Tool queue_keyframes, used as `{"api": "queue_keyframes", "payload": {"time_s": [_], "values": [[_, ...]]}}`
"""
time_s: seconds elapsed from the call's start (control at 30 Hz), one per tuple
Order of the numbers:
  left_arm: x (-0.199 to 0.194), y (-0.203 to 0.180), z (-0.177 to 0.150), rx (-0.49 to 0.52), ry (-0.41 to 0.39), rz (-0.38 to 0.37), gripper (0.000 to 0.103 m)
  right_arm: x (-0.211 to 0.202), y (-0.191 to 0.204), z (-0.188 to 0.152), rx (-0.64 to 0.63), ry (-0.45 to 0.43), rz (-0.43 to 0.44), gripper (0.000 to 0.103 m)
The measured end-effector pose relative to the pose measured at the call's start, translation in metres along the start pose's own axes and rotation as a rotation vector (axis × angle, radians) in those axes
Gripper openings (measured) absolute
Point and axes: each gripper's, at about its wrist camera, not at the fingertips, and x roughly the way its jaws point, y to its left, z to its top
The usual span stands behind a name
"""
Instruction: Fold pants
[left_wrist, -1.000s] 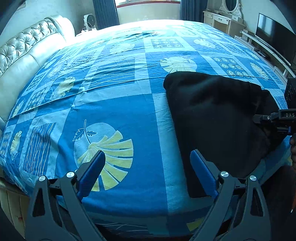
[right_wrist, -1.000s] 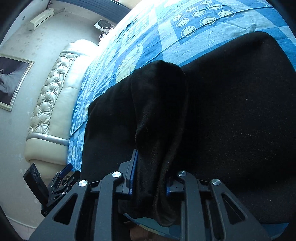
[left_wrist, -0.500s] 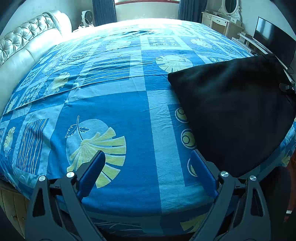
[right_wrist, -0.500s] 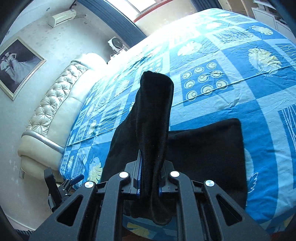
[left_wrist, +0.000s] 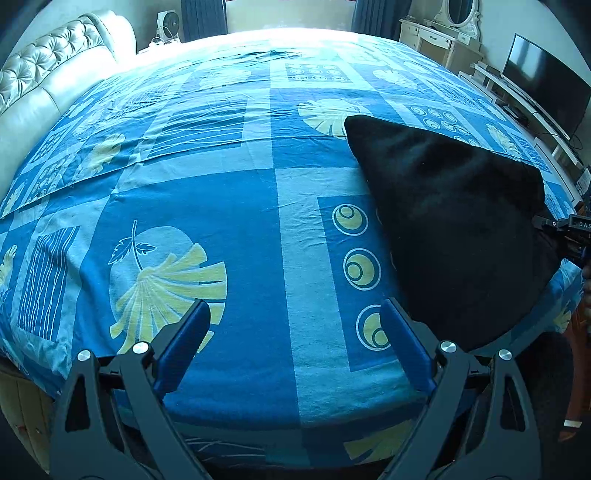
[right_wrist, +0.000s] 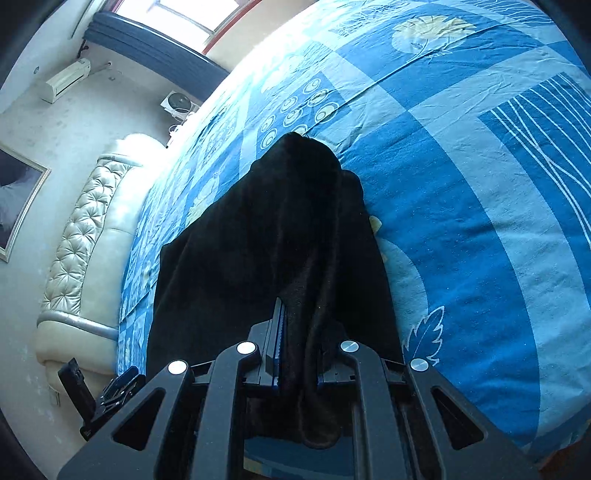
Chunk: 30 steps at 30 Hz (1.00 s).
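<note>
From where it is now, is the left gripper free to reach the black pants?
Probably yes. The left gripper is open and holds nothing, and only bare bedsheet lies between it and the black pants, whose near edge sits just beside its right finger.

1. The left wrist view sits low at the near edge of the bed (left_wrist: 221, 206), looking forward between the left gripper (left_wrist: 295, 332) fingers toward the window wall.
2. It takes in the headboard (left_wrist: 48, 85) at left and the television (left_wrist: 546, 92) at right.
3. The right wrist view sits close above the black pants (right_wrist: 266, 251), rolled sideways, looking across the bed toward the headboard (right_wrist: 85, 240).
4. Both views share the pants (left_wrist: 458, 221), the bedspread and the headboard; each shows the other gripper at its edge.
</note>
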Motion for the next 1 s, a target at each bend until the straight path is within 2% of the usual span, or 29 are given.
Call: {"api": "queue_keyframes", "payload": {"time_s": [0.17,0.27,0.33,0.37,0.43,0.5,0.67,0.77,1.0], "values": [[0.001,-0.003,0.000,0.004,0.003,-0.005,0.093,-0.001,-0.008,-0.004,0.035,-0.010,0.043,0.013],[0.001,-0.005,-0.001,0.006,0.003,-0.005,0.093,-0.004,-0.012,-0.005,0.066,-0.012,0.092,0.022],[0.001,-0.005,-0.001,0.004,0.007,-0.010,0.093,-0.007,-0.014,-0.006,0.090,-0.020,0.162,0.045],[0.002,-0.006,-0.001,0.003,0.010,-0.012,0.093,-0.010,-0.013,-0.007,0.094,-0.032,0.184,0.050],[0.002,-0.007,-0.001,0.003,0.013,-0.018,0.093,-0.021,-0.010,-0.009,0.083,-0.075,0.191,0.069],[0.002,-0.009,-0.001,0.002,0.014,-0.023,0.093,-0.033,-0.009,-0.012,0.072,-0.121,0.174,0.074],[0.006,-0.016,0.002,-0.013,0.032,-0.077,0.093,-0.038,-0.023,-0.017,0.107,-0.132,0.172,0.075],[0.012,-0.019,0.002,-0.051,0.059,-0.178,0.093,-0.036,-0.027,-0.017,0.121,-0.127,0.180,0.076],[0.017,-0.014,0.009,-0.187,0.051,-0.381,0.093,-0.036,-0.027,-0.015,0.110,-0.115,0.186,0.077]]}}
